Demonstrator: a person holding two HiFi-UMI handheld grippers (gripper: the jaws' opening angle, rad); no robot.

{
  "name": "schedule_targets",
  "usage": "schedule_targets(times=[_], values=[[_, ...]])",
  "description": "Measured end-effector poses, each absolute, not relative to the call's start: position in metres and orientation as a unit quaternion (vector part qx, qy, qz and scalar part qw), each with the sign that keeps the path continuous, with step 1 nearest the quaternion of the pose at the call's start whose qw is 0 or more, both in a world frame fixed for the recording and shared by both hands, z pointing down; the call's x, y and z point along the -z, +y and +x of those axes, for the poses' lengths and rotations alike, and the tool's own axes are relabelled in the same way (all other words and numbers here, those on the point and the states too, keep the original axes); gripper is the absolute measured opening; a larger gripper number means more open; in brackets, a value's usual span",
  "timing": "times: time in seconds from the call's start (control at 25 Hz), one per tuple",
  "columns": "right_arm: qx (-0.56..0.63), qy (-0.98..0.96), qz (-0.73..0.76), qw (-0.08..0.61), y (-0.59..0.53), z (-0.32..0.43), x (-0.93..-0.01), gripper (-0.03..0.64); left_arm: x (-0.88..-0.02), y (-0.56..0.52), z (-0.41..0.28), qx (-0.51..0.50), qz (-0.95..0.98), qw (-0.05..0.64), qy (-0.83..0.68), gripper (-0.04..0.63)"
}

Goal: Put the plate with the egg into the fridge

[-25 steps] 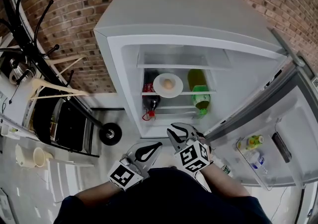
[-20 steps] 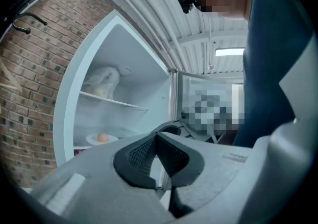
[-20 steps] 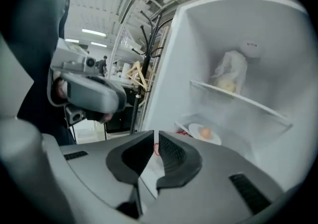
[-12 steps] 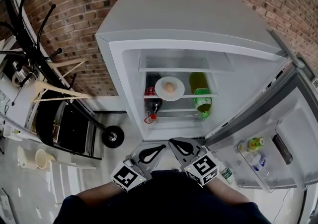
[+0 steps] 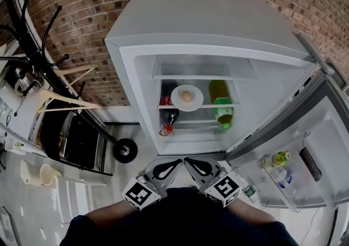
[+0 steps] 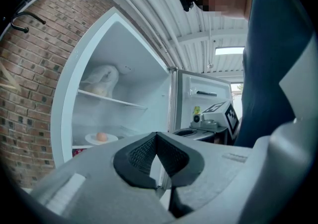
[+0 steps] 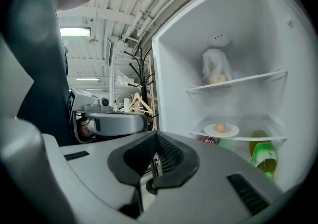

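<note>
- White plate point(image 5: 187, 97) with the egg point(image 5: 186, 96) sits on the fridge's point(image 5: 207, 16) middle shelf, at the centre of the head view, just left of a green bottle point(image 5: 222, 109).
- It lies straight up the frame from both grippers, well apart from them. It is round, so it has no long axis, and neither gripper is clearly nearer.
- Left gripper point(image 5: 173, 163), bottom centre: jaws together, nothing between them.
- Right gripper point(image 5: 191, 162), beside it: jaws together, also empty.
- The placing looks done; the door point(image 5: 322, 147) stands open at right.
</note>
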State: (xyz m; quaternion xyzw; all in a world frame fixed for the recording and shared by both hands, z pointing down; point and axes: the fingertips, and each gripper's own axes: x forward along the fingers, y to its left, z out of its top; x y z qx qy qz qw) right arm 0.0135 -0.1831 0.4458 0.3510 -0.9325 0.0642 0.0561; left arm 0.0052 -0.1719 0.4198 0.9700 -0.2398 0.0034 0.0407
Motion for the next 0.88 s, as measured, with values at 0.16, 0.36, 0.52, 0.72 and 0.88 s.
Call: schedule_targets(times=[0.16, 0.36, 0.52, 0.72, 0.88], values=[[-0.066, -0.933, 0.35, 0.059, -0.1827, 0.0143, -0.4472, 0.009, -0.4199, -0.1707, 0.0061, -0.005, 0.97, 0.038, -0.239, -0.002], [-0.065, -0.933, 0.348, 0.061, -0.1827, 0.015, -0.4481, 0.009, -0.4182, -0.1715, 0.0066, 0.003, 0.969, 0.041, -0.245, -0.002], [-0.066, -0.933, 0.348, 0.061, -0.1839, 0.0148, -0.4489, 0.009, -0.4176, -0.1711, 0.0067, 0.0, 0.968, 0.045, -0.247, -0.002], [-0.065, -0.934, 0.346, 0.062, -0.1844, 0.0136, -0.4487, 0.009, -0.4165, -0.171, 0.0061, 0.0, 0.968, 0.04, -0.247, -0.002], [-0.064, -0.934, 0.345, 0.063, -0.1846, 0.0134, -0.4489, 0.009, -0.4157, -0.1704, 0.0062, 0.003, 0.968, 0.04, -0.248, -0.002]])
